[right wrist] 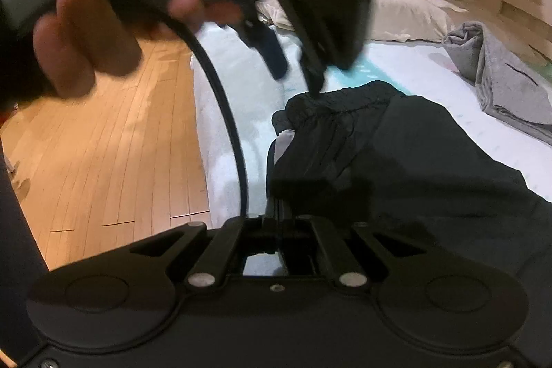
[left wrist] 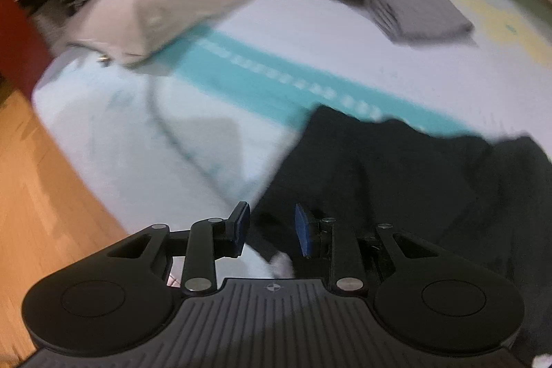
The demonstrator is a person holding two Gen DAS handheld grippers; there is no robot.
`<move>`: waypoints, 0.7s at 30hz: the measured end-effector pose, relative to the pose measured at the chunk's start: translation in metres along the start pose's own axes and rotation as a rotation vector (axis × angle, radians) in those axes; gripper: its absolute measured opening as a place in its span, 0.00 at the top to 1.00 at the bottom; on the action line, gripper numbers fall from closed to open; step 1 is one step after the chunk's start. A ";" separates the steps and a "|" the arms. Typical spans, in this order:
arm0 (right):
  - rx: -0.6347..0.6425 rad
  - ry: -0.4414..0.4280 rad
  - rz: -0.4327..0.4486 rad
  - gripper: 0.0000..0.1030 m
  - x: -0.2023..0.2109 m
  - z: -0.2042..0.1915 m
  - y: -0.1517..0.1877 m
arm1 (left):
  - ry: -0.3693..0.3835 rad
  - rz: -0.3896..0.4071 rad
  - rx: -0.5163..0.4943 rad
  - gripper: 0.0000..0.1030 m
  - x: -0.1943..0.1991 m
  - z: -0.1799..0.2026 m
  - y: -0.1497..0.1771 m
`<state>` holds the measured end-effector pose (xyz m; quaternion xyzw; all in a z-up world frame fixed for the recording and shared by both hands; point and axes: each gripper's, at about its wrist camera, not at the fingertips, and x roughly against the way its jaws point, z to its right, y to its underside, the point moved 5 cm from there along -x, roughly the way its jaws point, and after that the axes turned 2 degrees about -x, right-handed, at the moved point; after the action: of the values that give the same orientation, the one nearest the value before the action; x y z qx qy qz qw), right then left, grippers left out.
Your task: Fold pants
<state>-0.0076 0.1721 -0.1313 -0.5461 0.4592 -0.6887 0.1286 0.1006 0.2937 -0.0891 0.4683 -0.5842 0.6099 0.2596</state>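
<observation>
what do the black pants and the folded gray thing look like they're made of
Black pants: thin, smooth woven synthetic, probably; faint sheen, gathered elastic waistband. Gray garment: soft matte knit, maybe fleece or jersey; heathered, thick folds.

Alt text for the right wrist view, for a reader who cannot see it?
The right gripper is shut on black pants lying on a bed. Above, a hand holds the left gripper over the waistband.

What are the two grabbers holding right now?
The right gripper is shut on the black pants, pinching their near edge. The left gripper is open over the pants' edge, holding nothing.
</observation>
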 end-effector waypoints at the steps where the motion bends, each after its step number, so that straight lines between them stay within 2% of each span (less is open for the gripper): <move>1: 0.000 -0.005 0.002 0.95 0.001 0.002 0.000 | 0.003 -0.020 -0.014 0.72 -0.007 0.005 0.003; 3: 0.008 -0.015 -0.001 0.94 0.004 0.004 0.000 | -0.034 -0.042 -0.039 0.71 -0.020 0.010 0.008; 5: 0.017 -0.026 -0.015 0.87 0.008 0.007 0.003 | -0.060 -0.040 -0.056 0.67 -0.025 0.011 0.010; 7: 0.027 -0.027 -0.033 0.85 0.016 0.012 0.004 | -0.076 -0.032 -0.061 0.66 -0.025 0.012 0.012; 10: 0.058 -0.001 -0.045 0.71 0.039 0.031 0.005 | -0.073 -0.038 -0.032 0.65 -0.025 0.010 0.013; 11: 0.057 0.014 -0.035 0.63 0.049 0.041 0.005 | -0.072 -0.041 -0.021 0.64 -0.026 0.009 0.013; 12: 0.043 0.037 -0.021 0.55 0.060 0.054 0.004 | -0.072 -0.044 -0.012 0.63 -0.026 0.008 0.012; 17: -0.152 0.219 0.032 0.44 0.088 0.153 0.000 | -0.091 -0.049 0.006 0.61 -0.028 0.007 0.013; 21: -0.361 0.360 0.003 0.43 0.078 0.233 0.012 | -0.098 -0.051 0.011 0.61 -0.029 0.008 0.013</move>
<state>0.1624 -0.0022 -0.0955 -0.4281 0.5912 -0.6814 -0.0539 0.1043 0.2901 -0.1212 0.5137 -0.5808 0.5827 0.2434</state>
